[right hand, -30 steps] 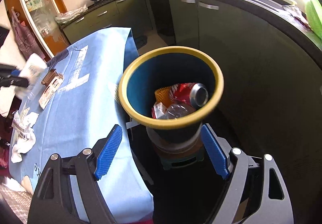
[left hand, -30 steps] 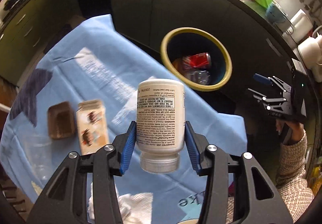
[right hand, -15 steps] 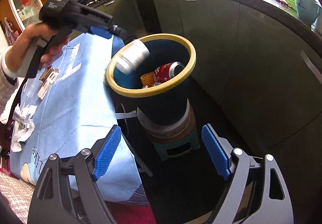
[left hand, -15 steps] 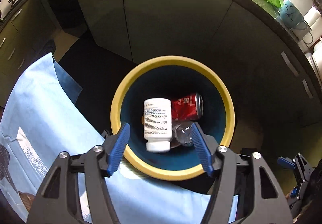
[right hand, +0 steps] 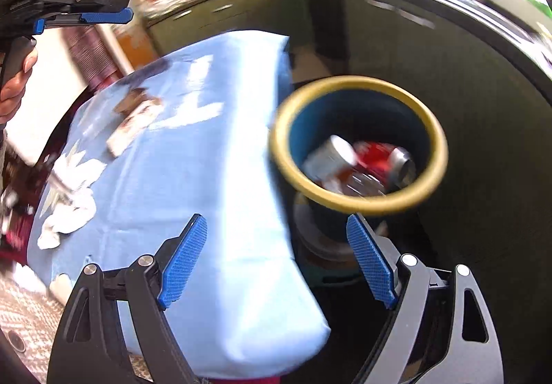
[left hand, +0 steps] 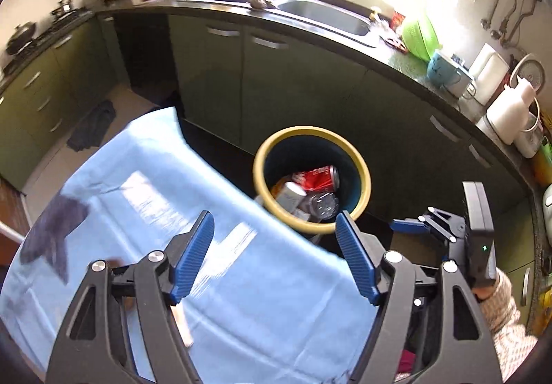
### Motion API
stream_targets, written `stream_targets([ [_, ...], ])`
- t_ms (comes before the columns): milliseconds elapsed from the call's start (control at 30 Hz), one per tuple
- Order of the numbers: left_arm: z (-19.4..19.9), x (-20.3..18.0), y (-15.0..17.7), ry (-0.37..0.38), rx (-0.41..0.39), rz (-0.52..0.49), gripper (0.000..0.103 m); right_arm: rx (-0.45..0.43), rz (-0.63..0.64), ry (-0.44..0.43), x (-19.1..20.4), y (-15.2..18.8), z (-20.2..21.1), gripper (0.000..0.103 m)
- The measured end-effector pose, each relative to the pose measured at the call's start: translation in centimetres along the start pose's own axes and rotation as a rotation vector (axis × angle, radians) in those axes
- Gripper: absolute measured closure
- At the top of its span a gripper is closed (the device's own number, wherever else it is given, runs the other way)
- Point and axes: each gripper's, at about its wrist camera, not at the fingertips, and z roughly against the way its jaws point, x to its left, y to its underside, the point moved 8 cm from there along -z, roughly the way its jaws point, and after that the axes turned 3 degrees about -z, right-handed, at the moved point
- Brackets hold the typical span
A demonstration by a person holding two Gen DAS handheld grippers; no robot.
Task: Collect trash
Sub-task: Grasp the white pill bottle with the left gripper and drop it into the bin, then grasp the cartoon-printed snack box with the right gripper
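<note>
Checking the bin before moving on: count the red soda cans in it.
1. A red soda can lies on its side in the yellow-rimmed bin, beside a white bottle. More could be hidden beneath the trash.

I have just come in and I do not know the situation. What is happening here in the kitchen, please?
A person is collecting trash with a hand-held tool in each hand. The left tool is empty, its jaws opening, above the blue tablecloth. The white bottle lies inside the yellow-rimmed bin, beside a red can. The right tool is open and empty near the bin. A crumpled tissue and a small packet remain on the table.
</note>
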Motion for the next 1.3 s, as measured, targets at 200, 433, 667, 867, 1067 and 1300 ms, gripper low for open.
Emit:
stream_targets([
  [200, 7.8, 6.9, 7.7, -0.081, -0.109, 0.148, 0.031, 0.063, 0.237, -0.127, 11.0, -4.0, -3.8, 0.013],
  [433, 13.1, 14.4, 17.4, -0.239, -0.159, 0.273, 0.03, 0.198, 0.152, -0.103, 19.3, -7.2, -11.0, 0.016],
  [667, 14.8, 17.4, 22.0, -0.234, -0.167, 0.309, 0.03, 0.273, 0.06, -0.031, 23.8, -8.6, -16.8, 0.016],
  [867, 15.5, 17.3, 23.4, -0.228, -0.179, 0.275, 0.03, 0.287, 0.023, 0.046, 24.6, -8.4, -19.0, 0.016],
  [1067, 15.8, 17.5, 23.9, -0.213, -0.195, 0.284, 0.029, 0.266, 0.067, 0.146, 25.2, -9.0, -20.5, 0.016],
  [1300, 15.6, 17.6, 24.8, -0.223, -0.174, 0.291, 0.029, 0.268, 0.092, 0.158, 23.8, -9.0, -19.7, 0.037],
])
